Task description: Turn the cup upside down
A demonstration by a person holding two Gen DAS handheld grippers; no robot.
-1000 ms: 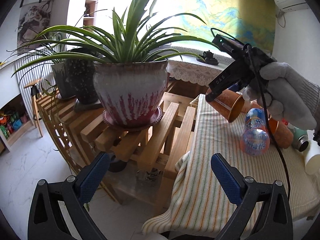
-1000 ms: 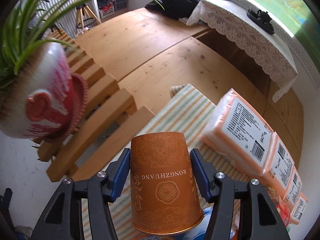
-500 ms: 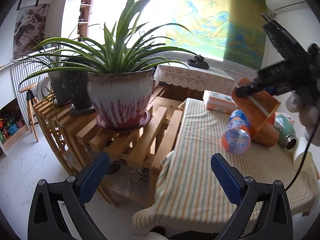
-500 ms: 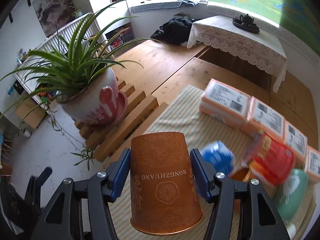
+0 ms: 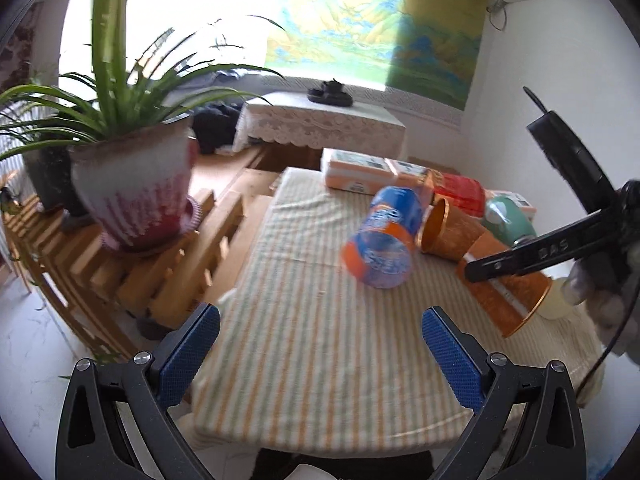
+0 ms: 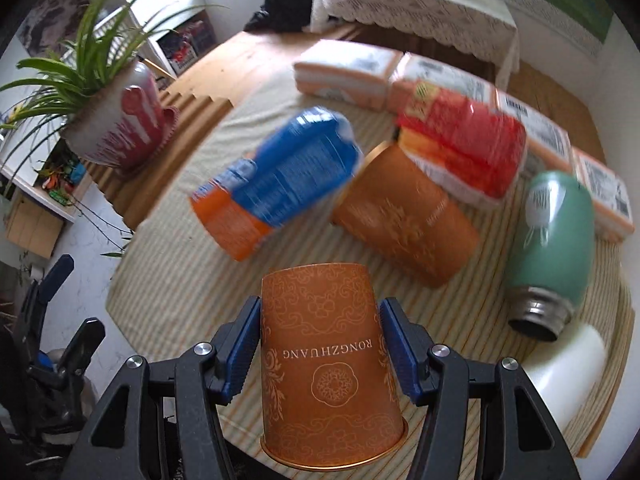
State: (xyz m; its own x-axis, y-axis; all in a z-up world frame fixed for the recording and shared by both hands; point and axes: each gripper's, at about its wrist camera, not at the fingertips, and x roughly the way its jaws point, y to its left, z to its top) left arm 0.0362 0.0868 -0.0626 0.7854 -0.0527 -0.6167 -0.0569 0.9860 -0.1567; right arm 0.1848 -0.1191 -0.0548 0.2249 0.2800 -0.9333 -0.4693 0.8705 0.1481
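Note:
My right gripper (image 6: 320, 344) is shut on an orange paper cup (image 6: 328, 364) marked RONGZHUANG. The cup's base points away from me and its rim is toward the camera. In the left wrist view that cup (image 5: 508, 292) hangs tilted, rim down and to the right, just above the right side of the striped tablecloth (image 5: 312, 332). My left gripper (image 5: 316, 348) is open and empty over the table's near edge. A second orange cup (image 6: 404, 216) lies on its side mid-table.
A blue-and-orange bottle (image 6: 276, 180) lies left of the fallen cup. A red packet (image 6: 460, 152), a green flask (image 6: 552, 232) on its side, a white cup (image 6: 568, 372) and tissue packs (image 6: 344, 68) crowd the far and right side. A potted plant (image 5: 132, 184) stands on a wooden rack at left.
My right gripper has carried the cup down and to the right, toward the tablecloth. The left wrist view has swung right and down over the table. The cup stays clamped.

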